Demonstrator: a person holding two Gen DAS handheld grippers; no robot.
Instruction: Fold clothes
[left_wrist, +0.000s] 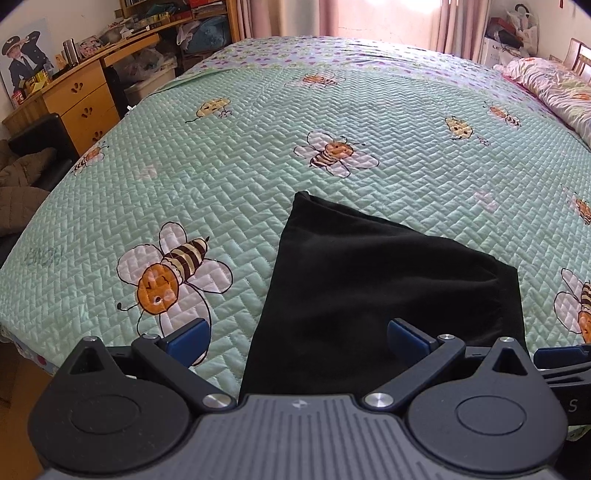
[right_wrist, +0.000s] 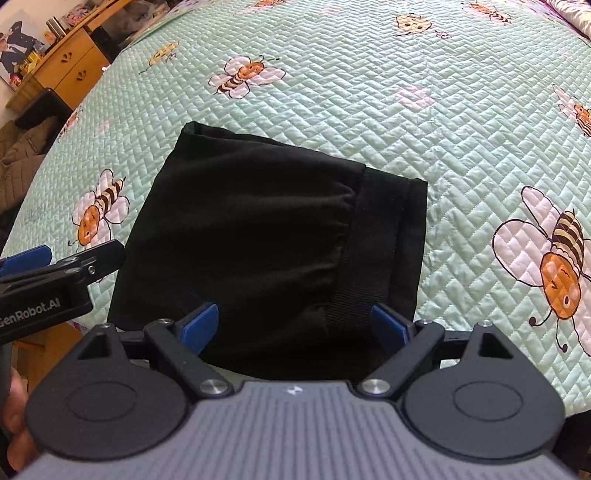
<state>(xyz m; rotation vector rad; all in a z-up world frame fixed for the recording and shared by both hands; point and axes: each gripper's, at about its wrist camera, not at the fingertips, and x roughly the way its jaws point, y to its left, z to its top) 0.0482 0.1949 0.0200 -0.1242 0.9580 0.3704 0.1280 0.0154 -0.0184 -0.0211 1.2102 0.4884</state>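
A black garment (left_wrist: 354, 288) (right_wrist: 258, 236) lies folded on the green quilted bedspread (left_wrist: 258, 177) (right_wrist: 443, 140), near the bed's front edge, with a ribbed band along its right side. My left gripper (left_wrist: 295, 332) hovers over the garment's near left part, its blue-padded jaws wide apart and nothing between them. My right gripper (right_wrist: 293, 325) stands open above the garment's near edge, its right fingertip over the ribbed band. The left gripper (right_wrist: 55, 266) shows at the left edge of the right wrist view, beside the garment.
A wooden desk with drawers (left_wrist: 81, 99) stands left of the bed, with a dark chair and brown clothing (left_wrist: 26, 177) beside it. A floral pillow (left_wrist: 554, 92) lies at the far right. Pink curtains (left_wrist: 332, 18) hang behind the bed.
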